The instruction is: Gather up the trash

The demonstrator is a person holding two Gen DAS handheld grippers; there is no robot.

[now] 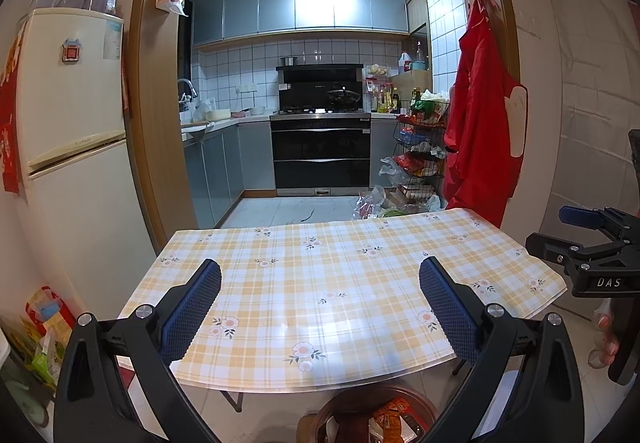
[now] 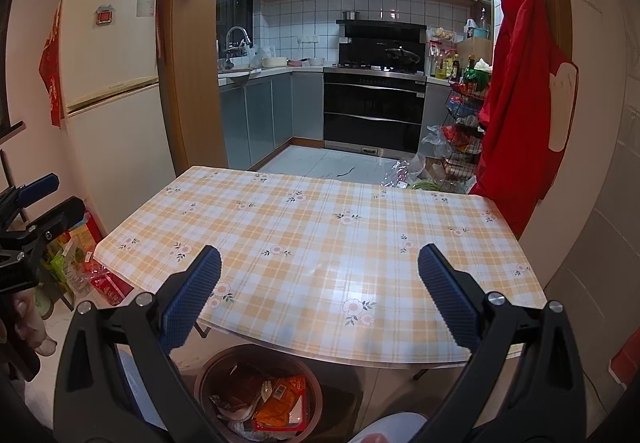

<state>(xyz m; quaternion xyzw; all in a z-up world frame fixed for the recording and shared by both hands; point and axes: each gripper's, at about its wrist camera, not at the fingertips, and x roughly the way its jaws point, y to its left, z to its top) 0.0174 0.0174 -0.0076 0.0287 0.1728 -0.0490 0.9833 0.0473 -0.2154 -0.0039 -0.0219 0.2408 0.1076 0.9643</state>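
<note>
Kitchen doorway scene w/ a cream fridge at left, black oven straight ahead, red apron hanging on the right door frame; folding table w/ yellow plaid floral cloth sits in front, top bare; left gripper hovers over the near table edge, blue pads spread wide, nothing between them; right gripper likewise spread wide & empty, held beside the left; trash bin stands on the floor just under the near table edge, holding crumpled wrappers, orange & white; more packets lie on the floor by the fridge.
</note>
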